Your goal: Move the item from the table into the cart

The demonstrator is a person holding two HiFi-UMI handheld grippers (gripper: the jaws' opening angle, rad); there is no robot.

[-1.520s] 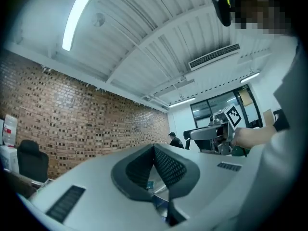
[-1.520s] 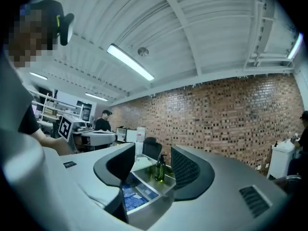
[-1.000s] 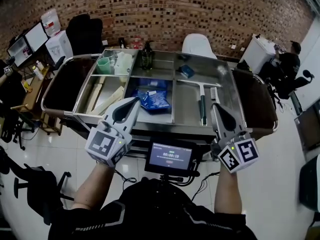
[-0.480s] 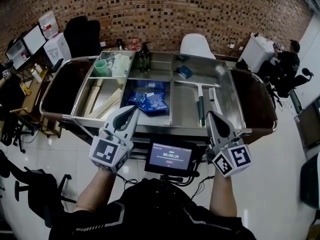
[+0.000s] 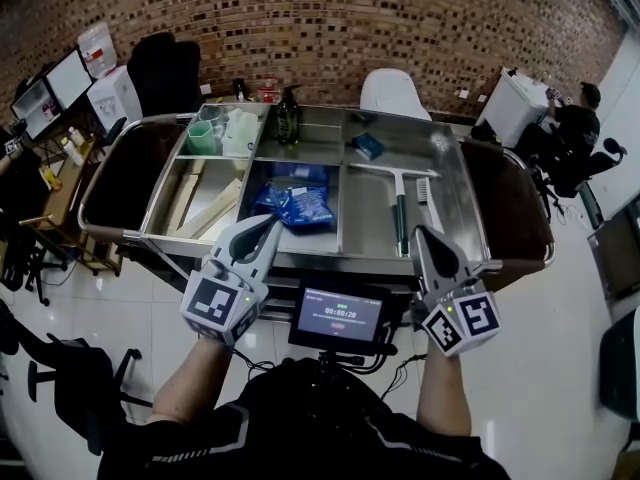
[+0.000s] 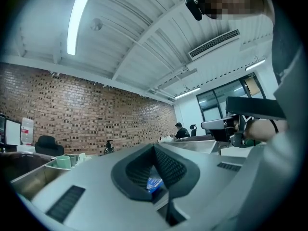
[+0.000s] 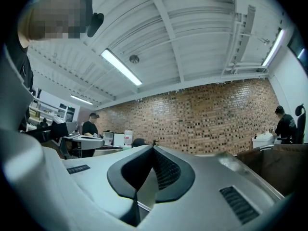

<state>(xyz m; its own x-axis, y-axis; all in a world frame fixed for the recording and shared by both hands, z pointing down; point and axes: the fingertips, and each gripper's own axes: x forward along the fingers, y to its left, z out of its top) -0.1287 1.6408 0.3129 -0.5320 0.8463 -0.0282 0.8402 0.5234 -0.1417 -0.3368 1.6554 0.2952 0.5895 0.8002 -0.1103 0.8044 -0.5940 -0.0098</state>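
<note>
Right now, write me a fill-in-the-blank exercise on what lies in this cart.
The packets in the middle compartment of the cart are ____ in colour. The cup at the rear left is ____ in colour. The squeegee lies in the ____ compartment, beside a brush. The wall behind is made of ____.
Missing words: blue; green; right; brick.

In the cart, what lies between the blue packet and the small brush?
A squeegee lies between the blue packet and the small brush, past a steel divider. The head view shows this.
</note>
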